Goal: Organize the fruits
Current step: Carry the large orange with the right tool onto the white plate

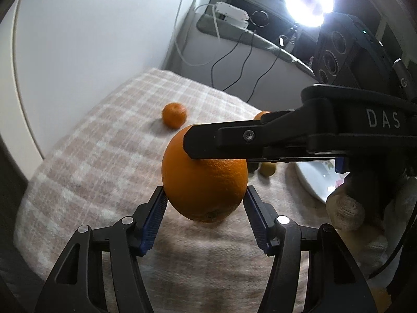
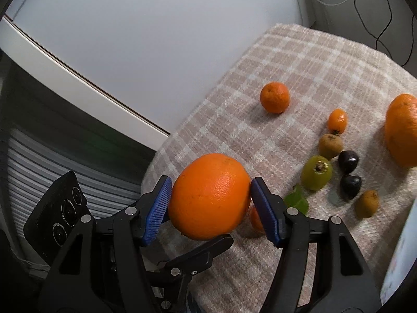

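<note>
A large orange [image 1: 204,182] hangs just above the checked cloth [image 1: 91,156], held from two sides. My left gripper [image 1: 206,195] is shut on it, blue pads pressing its flanks. One of the right gripper's fingers [image 1: 221,140] crosses over the orange's top from the right. In the right wrist view the same orange [image 2: 209,195] sits between the pads of my right gripper [image 2: 211,190], which is shut on it. The left gripper's fingers [image 2: 198,258] reach in beneath it. A mandarin [image 2: 275,97] and a second big orange [image 2: 402,130] lie on the cloth.
Small fruits lie to the right: a kumquat [image 2: 337,120], a green fruit [image 2: 316,172], two dark ones [image 2: 348,158], brownish ones [image 2: 367,203] and a green leaf [image 2: 297,200]. A white bowl [image 1: 312,180] stands at the right, beside a gloved hand [image 1: 346,208]. A bright lamp [image 1: 308,2] and cables are behind.
</note>
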The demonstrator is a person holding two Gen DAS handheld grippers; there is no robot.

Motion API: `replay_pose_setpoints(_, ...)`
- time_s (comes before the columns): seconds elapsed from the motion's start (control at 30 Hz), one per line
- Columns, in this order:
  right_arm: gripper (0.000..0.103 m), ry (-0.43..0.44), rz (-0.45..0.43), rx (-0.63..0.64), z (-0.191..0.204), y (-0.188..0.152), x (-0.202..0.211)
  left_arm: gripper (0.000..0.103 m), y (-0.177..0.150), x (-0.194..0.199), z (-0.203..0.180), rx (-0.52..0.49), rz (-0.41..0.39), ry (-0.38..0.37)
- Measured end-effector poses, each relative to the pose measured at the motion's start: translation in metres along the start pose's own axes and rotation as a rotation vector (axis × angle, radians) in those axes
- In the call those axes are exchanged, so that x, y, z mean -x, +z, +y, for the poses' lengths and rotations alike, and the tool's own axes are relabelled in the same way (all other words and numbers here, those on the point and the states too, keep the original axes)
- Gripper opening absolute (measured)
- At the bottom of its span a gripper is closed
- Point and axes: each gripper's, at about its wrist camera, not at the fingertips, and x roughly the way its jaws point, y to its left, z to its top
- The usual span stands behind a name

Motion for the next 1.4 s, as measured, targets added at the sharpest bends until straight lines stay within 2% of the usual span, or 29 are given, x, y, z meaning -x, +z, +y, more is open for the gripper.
replay_pose_setpoints(0.3,0.066,-0.031,-0.066,-0.014,-0.013,-0.007,0.044,0.060,0.009,-0.008,-0.038,-0.065,-0.002,-0.044)
replay_pose_setpoints(0.9,0.066,-0.109,-0.208,-0.173,-0.109,-0.037,0.146,0.060,0.021,-0.068,-0.150,-0.221,0.059,-0.176)
replay_pose_setpoints(1.23,0.066,-0.130,-0.238,-0.266,-0.168,-0.057,0.164,0.060,0.018,-0.109,-0.183,-0.253,0.132,-0.212)
replay_pose_setpoints(1.4,0.066,-0.130,-0.251,-0.294,-0.187,-0.060,0.170,0.060,0.020,-0.122,-0.191,-0.272,0.143,-0.211)
